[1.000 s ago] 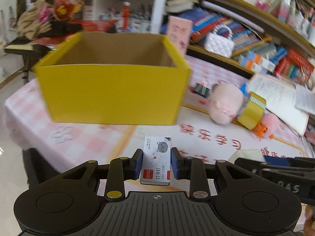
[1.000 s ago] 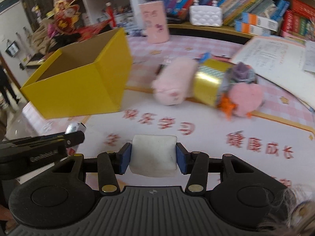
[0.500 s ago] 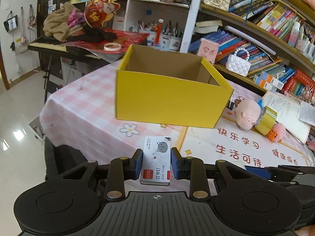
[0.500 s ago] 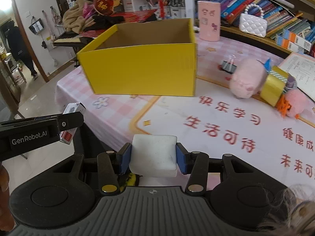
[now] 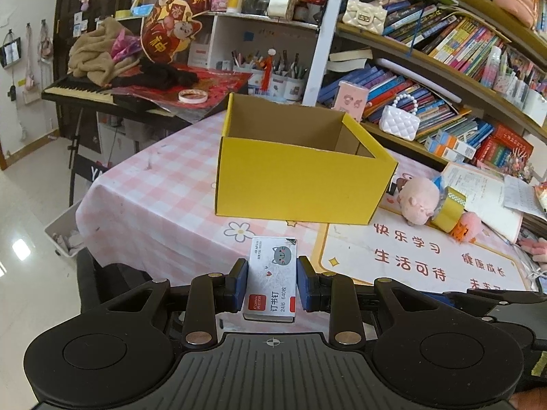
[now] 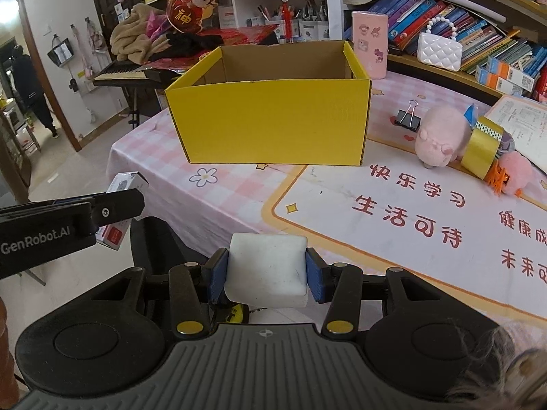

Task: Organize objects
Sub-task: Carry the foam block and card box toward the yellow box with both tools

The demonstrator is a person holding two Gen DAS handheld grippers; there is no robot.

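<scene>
An open yellow cardboard box point(image 5: 301, 177) point(image 6: 273, 119) stands on the pink checked tablecloth; its inside looks bare where visible. My left gripper point(image 5: 272, 283) is shut on a small grey staple box point(image 5: 272, 278) with a cat picture, held off the table's near edge. It also shows in the right wrist view point(image 6: 119, 205) at the left. My right gripper point(image 6: 266, 276) is shut on a white eraser block point(image 6: 266, 270), held before the table's near edge, short of the yellow box.
Right of the box lie a pink plush pig point(image 6: 441, 136), a gold tape roll point(image 6: 482, 147), a pink fluffy toy point(image 6: 516, 174) and a black binder clip point(image 6: 408, 118). A white mat with red characters point(image 6: 410, 212) covers the near table. Bookshelves stand behind.
Both grippers have pulled back and risen away from the table, keeping their objects. The yellow box now looks farther off and more of the table and floor shows.
</scene>
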